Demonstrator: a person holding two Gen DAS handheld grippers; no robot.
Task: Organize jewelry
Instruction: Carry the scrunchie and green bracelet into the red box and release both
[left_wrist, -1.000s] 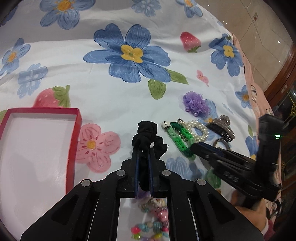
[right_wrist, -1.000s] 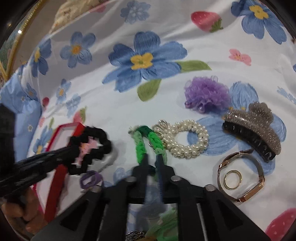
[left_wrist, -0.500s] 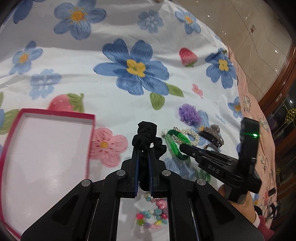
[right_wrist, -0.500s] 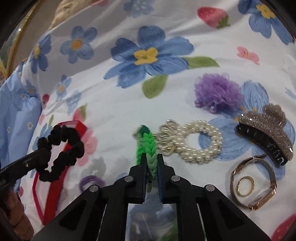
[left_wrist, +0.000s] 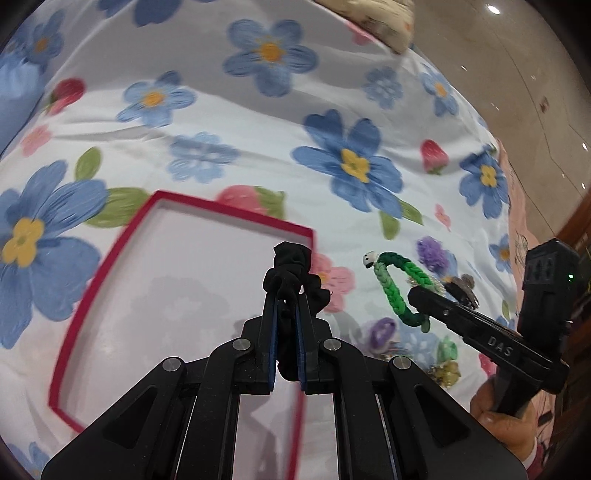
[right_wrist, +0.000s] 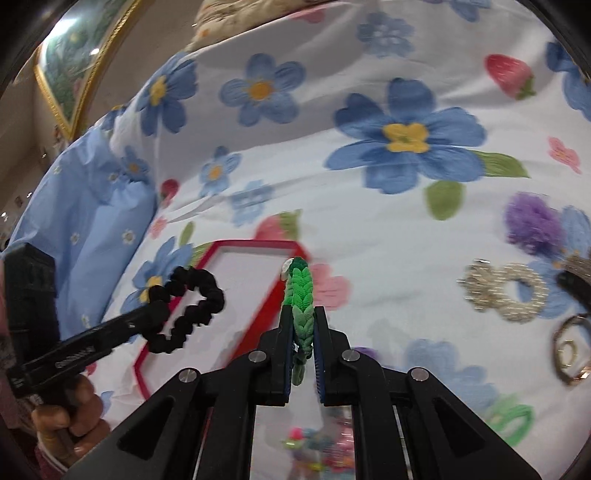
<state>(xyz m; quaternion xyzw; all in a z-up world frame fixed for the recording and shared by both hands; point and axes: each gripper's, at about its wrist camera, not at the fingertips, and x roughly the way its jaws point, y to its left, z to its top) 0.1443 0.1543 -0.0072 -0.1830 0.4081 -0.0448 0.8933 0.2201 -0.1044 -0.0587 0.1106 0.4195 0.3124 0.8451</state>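
Both items now lifted off the bed. Left claw (left_wrist: 286, 314) pinches black scrunchie (left_wrist: 295, 273) over red box (left_wrist: 110, 258); right claw (right_wrist: 303, 332) pinches green braided bracelet (right_wrist: 301, 291), carried boxward. Drop-off looks next.

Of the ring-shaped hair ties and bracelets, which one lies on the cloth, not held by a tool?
The pearl bracelet lies on the cloth. The black scrunchie is in the left tool; the green braided band is in the right tool.
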